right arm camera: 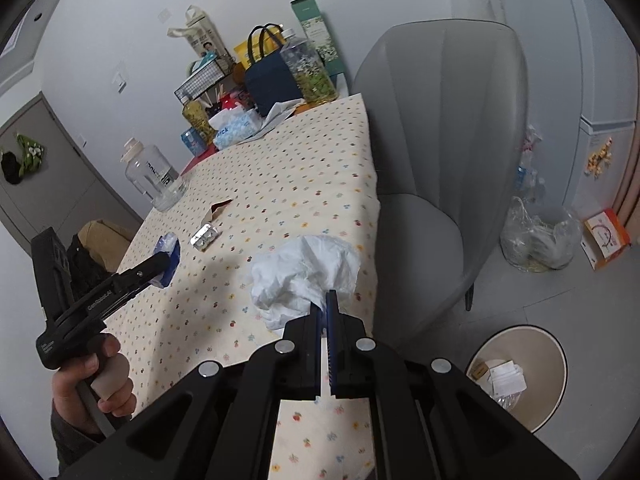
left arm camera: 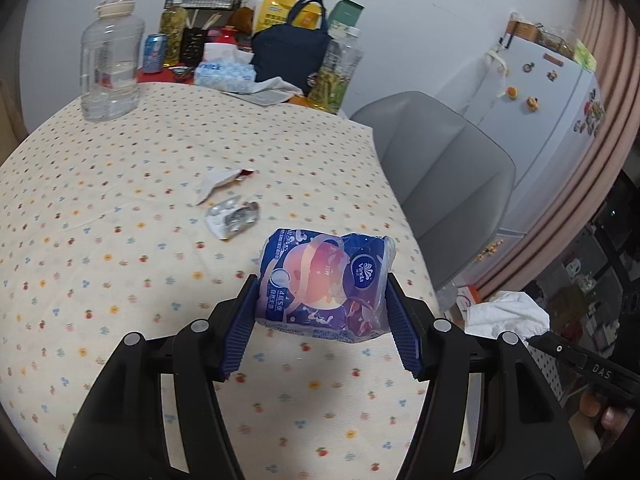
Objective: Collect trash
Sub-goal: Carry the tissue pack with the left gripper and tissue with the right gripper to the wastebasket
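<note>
Right hand-held gripper (right arm camera: 328, 300), nearest the lens, has its jaws closed tight on a crumpled white tissue (right arm camera: 304, 276), carried above the worktop (right arm camera: 288, 184) edge. Left hand-held gripper (left arm camera: 322, 316) stands part open, its pads pressing a blue tissue packet (left arm camera: 324, 284) clear of the cloth. Bin (right arm camera: 520, 376) on the floor already holds some scraps. Outstanding: both loads undelivered; a torn wrapper (left arm camera: 218, 186) and blister pack (left arm camera: 232, 220) remain on the worktop. Judged roughly midway.

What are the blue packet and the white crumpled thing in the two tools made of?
Blue packet: thin glossy plastic film, probably; it shines and wrinkles over a soft filling. White crumpled thing: likely tissue paper or thin plastic; matte, with sharp creases, too unclear to tell which.
</note>
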Available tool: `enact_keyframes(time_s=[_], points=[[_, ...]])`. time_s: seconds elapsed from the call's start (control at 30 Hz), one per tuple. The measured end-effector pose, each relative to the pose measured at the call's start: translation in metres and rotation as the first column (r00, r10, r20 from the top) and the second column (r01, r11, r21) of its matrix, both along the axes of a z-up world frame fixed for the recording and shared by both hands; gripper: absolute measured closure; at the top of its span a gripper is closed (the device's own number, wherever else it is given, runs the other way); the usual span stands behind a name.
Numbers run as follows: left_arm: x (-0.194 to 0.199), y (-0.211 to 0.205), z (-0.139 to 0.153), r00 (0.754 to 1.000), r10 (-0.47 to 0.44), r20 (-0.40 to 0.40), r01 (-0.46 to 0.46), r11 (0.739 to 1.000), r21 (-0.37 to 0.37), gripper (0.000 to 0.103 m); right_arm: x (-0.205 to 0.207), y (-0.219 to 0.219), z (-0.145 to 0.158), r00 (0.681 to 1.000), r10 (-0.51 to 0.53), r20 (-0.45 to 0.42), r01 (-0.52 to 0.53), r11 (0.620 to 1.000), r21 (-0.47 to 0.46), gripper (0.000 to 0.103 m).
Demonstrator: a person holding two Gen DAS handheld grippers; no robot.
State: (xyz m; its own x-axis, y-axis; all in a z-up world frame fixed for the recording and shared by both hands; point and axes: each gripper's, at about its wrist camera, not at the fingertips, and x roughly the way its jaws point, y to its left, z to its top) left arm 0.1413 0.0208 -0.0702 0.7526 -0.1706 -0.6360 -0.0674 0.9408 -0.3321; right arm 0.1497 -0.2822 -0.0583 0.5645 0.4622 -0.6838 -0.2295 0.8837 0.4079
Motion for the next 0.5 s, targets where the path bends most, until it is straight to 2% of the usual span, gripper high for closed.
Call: enact_keyframes(time_s=[0.23,0.5], points=[[0.008,-0.035,0.004,0.997,-0.072,0.000,0.072,0.997,0.019,0.042,-0.012,-0.038,-0.002,0.996,-0.089,-0.002,0.089,0.996,-0.013,0.099],[0.017,-0.076,0.002,0.988,-0.156,-0.011,0.156,0.987,0.034,0.042,-0.015,-0.077,-0.019,0.983,-0.181,-0.036,0.180,0.983,-0.026,0.099]])
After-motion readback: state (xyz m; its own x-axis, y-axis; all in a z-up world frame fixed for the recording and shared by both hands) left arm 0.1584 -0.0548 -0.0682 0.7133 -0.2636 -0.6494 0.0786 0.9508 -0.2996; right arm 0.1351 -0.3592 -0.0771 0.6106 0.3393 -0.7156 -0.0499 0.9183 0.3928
